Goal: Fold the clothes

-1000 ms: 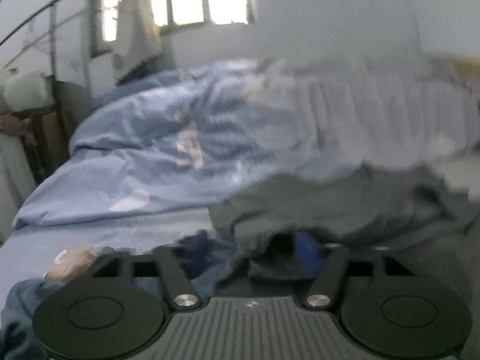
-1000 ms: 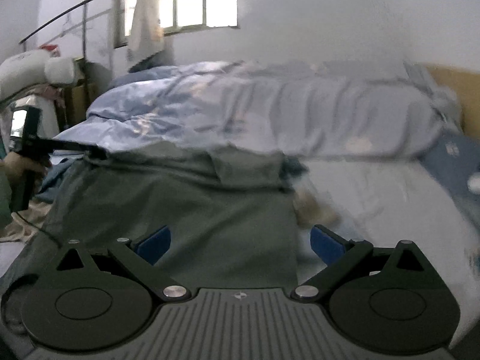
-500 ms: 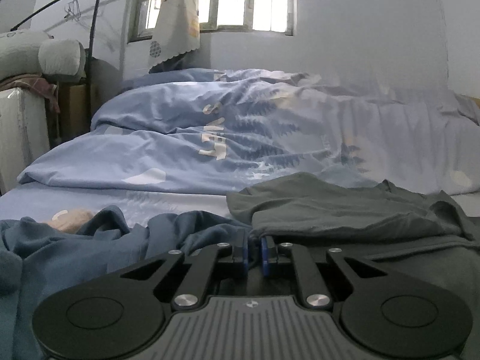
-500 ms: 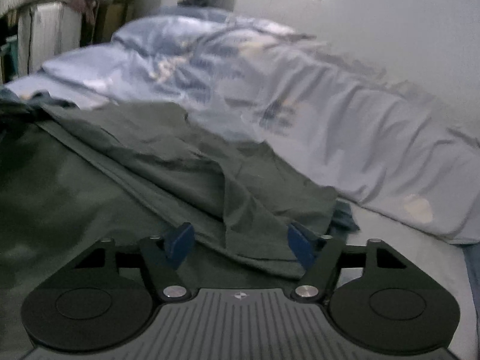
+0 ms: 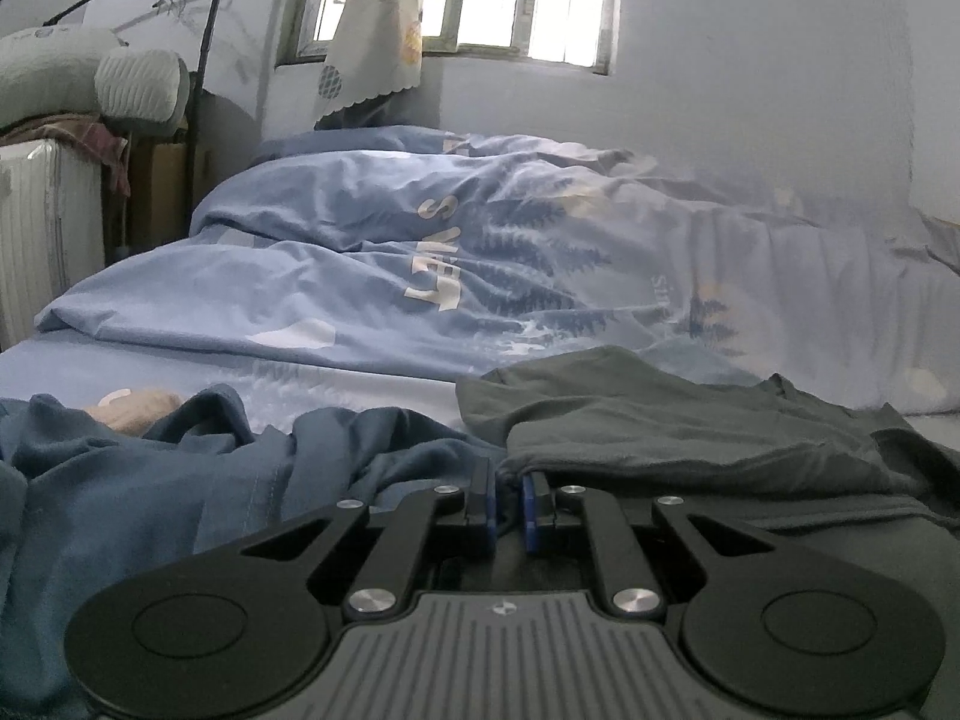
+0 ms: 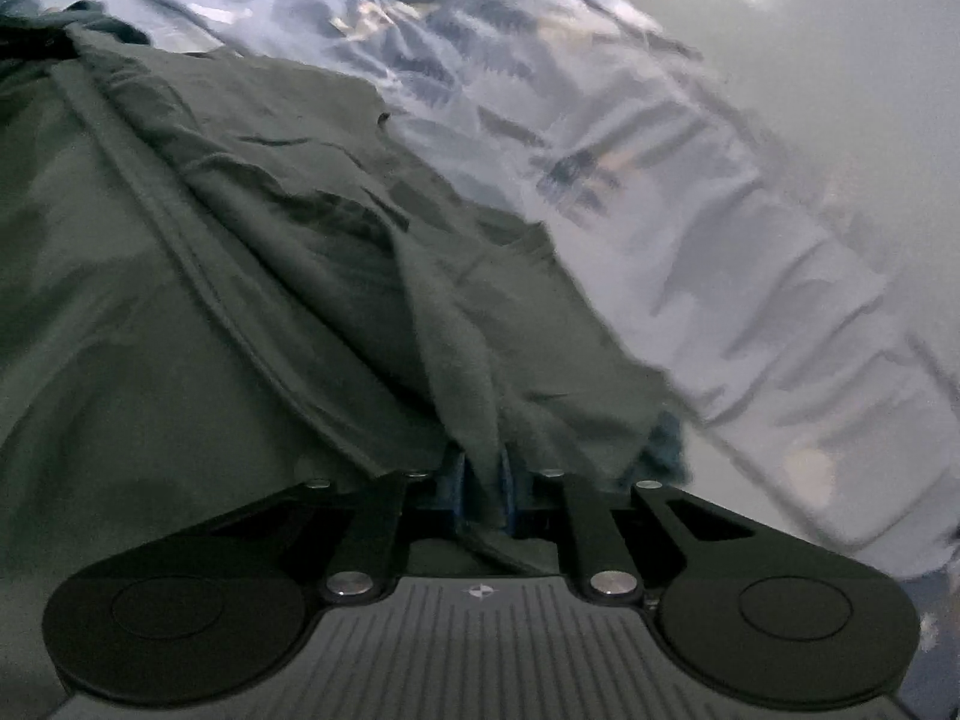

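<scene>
Both grippers, left (image 5: 509, 507) & right (image 6: 482, 495), pinched onto the grey shirt (image 6: 252, 252) edge — lift evenly, keep tension, don't snag the blue garment (image 5: 150, 480) beside it.

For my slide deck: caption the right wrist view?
Right claw shut on a grey garment fold beside the blue duvet.

A shirt (image 5: 690, 426) lies right of another garment (image 5: 150, 480), the duvet (image 5: 480, 264) behind both.
</scene>
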Tool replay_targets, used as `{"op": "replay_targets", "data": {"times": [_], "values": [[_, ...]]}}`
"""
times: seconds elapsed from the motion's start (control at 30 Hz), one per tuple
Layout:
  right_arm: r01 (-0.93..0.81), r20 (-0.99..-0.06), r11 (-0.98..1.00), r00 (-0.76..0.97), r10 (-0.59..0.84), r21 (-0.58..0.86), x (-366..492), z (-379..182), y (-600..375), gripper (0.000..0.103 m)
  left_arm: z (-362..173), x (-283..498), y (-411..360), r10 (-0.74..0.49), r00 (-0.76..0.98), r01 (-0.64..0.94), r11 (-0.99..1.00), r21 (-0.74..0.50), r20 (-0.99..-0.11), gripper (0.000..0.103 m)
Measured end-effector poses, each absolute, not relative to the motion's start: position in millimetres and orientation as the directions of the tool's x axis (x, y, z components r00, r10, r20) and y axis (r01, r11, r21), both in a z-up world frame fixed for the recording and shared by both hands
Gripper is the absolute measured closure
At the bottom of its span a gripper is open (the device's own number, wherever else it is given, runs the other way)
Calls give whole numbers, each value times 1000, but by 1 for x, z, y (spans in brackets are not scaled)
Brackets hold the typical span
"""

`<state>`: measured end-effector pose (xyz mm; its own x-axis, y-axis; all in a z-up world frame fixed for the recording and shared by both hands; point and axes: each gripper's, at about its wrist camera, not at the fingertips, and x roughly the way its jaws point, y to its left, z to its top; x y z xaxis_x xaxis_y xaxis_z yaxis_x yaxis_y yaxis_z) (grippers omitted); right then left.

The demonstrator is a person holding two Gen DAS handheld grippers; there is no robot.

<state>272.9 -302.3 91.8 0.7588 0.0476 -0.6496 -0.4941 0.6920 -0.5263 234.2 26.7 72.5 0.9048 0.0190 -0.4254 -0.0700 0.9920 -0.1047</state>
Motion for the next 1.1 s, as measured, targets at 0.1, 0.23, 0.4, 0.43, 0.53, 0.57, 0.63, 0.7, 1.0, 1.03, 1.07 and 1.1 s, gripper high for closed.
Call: {"op": "replay_targets", "data": {"times": [0.1,0.23,0.4,0.43,0.53,0.57,0.63,0.7,1.0,1.03,1.07,1.1], "values": [[-539,-659,670,746,97,-510,255,103,-314,92,72,234,28,19,905,-74,991,-114,-426,94],[-653,-733,616,657,173,-440,234,99,-320,89,71,234,29,18,904,-78,989,-123,-427,94],[-711,-774,618,582,251,-335,226,108,-340,47,70,234,29,19,903,-82,988,-128,-430,94],[-709,-772,637,575,271,-304,227,114,-347,43,70,234,29,20,903,-83,988,-129,-430,93],[-635,-743,730,611,273,-254,246,127,-367,43,70,234,28,22,903,-86,988,-130,-429,93],[-606,-733,759,625,270,-237,253,131,-374,43,70,234,28,23,903,-86,988,-130,-429,93],[-543,-720,817,644,257,-194,270,134,-388,53,69,235,28,23,903,-87,988,-129,-429,93],[-492,-725,856,647,237,-158,290,130,-396,69,69,235,28,22,903,-85,988,-130,-429,93],[-477,-770,853,619,155,-212,330,99,-394,70,68,235,30,20,904,-86,987,-136,-428,93],[-474,-773,855,617,151,-211,331,96,-394,70,68,235,30,20,904,-86,987,-136,-428,93],[-474,-773,855,617,149,-213,331,93,-394,70,68,235,30,20,904,-86,987,-136,-428,93],[-477,-773,851,618,146,-220,331,91,-392,71,68,235,30,20,904,-86,987,-136,-428,93]]}}
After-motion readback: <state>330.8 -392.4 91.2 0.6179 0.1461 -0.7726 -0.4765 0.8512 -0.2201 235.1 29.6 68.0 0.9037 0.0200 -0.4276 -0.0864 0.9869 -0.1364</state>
